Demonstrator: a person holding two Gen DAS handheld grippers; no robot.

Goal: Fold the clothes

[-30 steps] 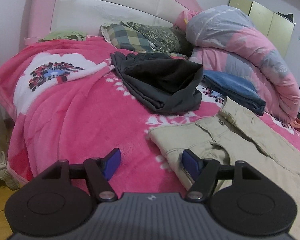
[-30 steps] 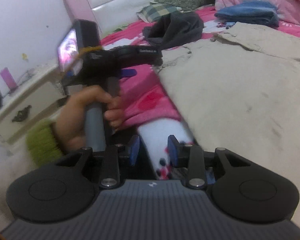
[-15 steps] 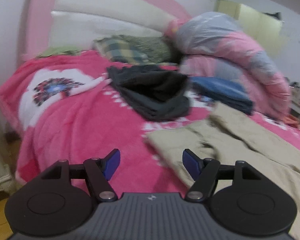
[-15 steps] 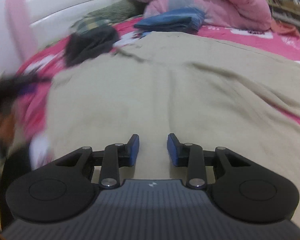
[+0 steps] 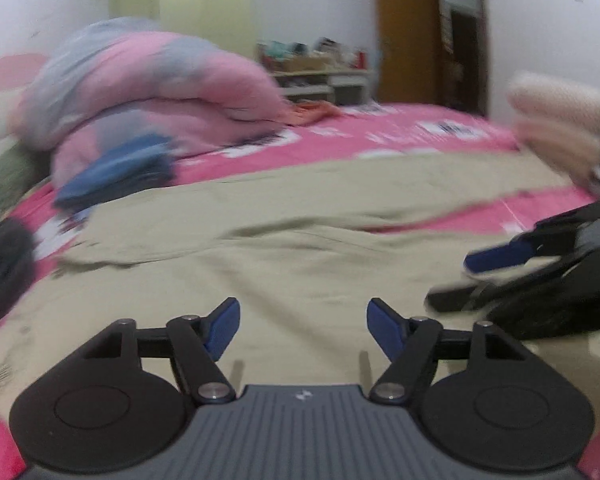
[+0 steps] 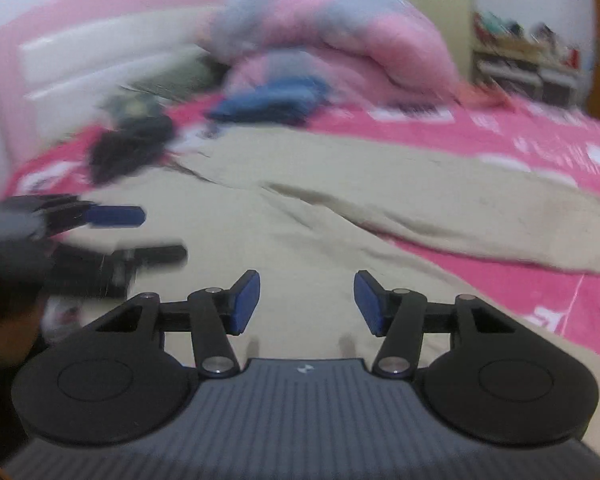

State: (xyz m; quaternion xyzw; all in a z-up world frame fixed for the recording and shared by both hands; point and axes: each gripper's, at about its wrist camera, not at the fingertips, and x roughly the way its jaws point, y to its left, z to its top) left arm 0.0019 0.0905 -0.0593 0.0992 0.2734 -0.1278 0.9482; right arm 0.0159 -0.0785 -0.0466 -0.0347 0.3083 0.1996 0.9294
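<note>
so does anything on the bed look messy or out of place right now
The beige trousers lie spread and rumpled on the pink blanket, legs splayed apart, not yet folded. A dark garment sits crumpled near the headboard, unlike the folded blue garment. Frames are blurred.

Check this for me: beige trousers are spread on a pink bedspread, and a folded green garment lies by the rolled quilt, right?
Not quite: the folded garment by the quilt is blue, not green, as the right wrist view shows. The beige trousers are indeed spread on the pink bedspread.
</note>
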